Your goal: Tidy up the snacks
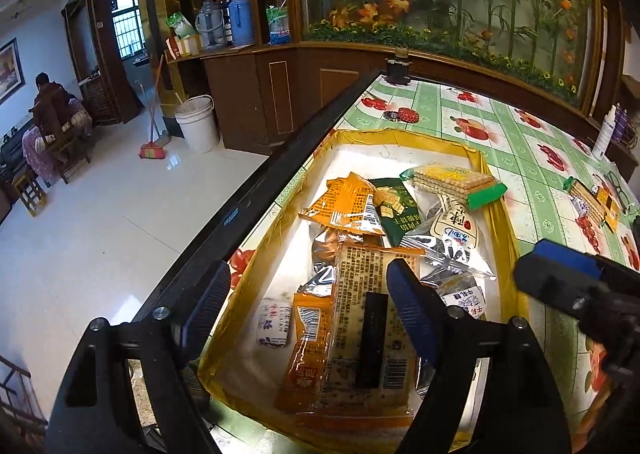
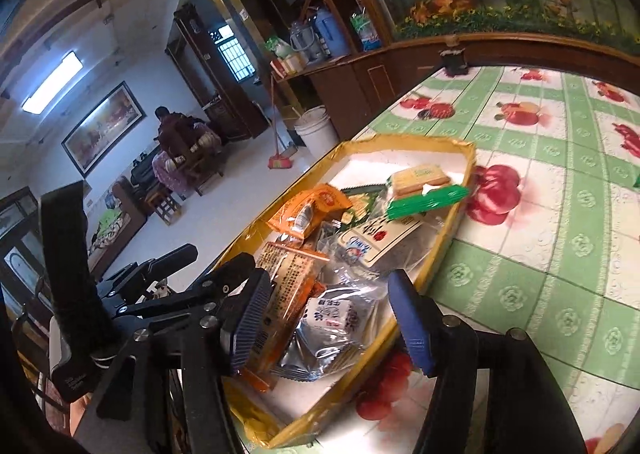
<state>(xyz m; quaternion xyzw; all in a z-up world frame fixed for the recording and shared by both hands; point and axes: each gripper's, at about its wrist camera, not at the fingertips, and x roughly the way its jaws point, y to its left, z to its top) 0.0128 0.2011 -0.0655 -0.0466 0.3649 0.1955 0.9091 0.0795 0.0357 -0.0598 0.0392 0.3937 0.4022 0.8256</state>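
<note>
Both grippers hang over the yellow-walled box (image 1: pixel 498 210) with jaws apart, left gripper (image 1: pixel 308 306) above the long cracker pack (image 1: pixel 372 318), right gripper (image 2: pixel 332 318) empty (a drop-off, I'd say); next, fetch the stray packets (image 1: pixel 596 202) across the table (image 1: pixel 532 182)

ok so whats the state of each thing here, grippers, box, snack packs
left gripper: open, empty, over the box
right gripper: open, empty, over the box's near end
yellow box: no lid, snacks piled inside
long cracker pack: flat in the box, sealed
green-ended biscuit pack: propped on the box's far rim
packs still outside: lying on the tablecloth
</note>
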